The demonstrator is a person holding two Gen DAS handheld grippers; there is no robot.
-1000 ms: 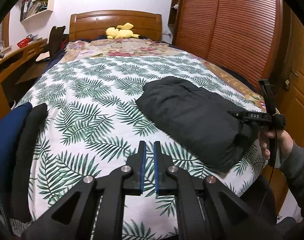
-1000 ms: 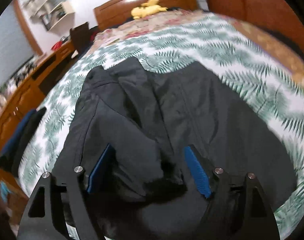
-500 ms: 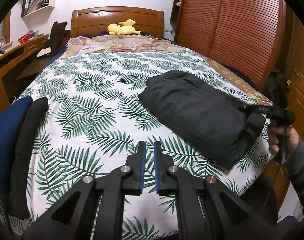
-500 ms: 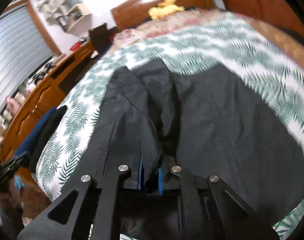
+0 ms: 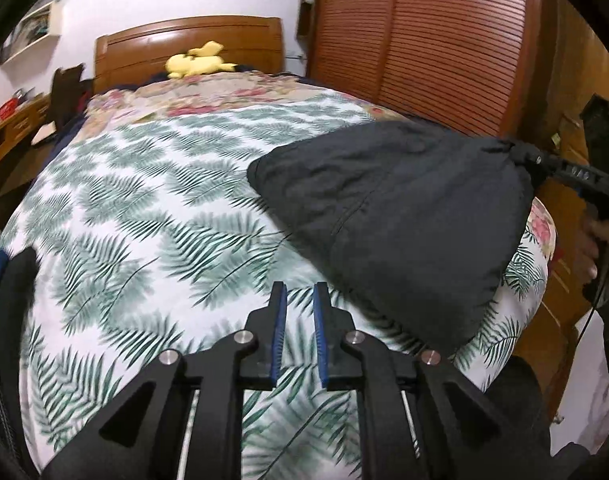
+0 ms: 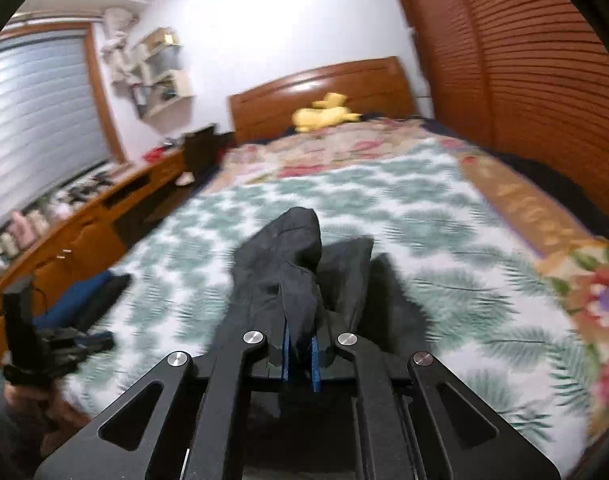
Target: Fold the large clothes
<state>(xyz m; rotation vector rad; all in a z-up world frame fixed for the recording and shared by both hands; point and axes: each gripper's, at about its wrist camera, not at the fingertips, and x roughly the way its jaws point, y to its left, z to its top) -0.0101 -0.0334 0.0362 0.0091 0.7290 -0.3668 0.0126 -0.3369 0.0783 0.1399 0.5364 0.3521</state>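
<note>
A large black garment point(image 5: 400, 208) lies on the right side of the bed, with one edge lifted off the palm-leaf sheet point(image 5: 144, 208). My right gripper point(image 6: 299, 344) is shut on a bunched fold of the garment point(image 6: 296, 264) and holds it up; it also shows in the left wrist view point(image 5: 522, 156) at the garment's raised right corner. My left gripper point(image 5: 298, 300) hovers over the sheet near the bed's foot, left of the garment. Its jaws stand a narrow gap apart with nothing between them.
A yellow plush toy point(image 5: 198, 65) lies by the wooden headboard point(image 5: 188, 46). A slatted wooden wardrobe point(image 5: 424, 40) runs along the bed's right side. A wooden desk point(image 6: 84, 224) stands left. Dark blue and black clothes point(image 5: 4, 304) lie at the bed's left foot corner.
My right gripper closed on the black garment and lifted its edge up off the bed. My left gripper's jaws parted slightly and moved a little toward the garment.
</note>
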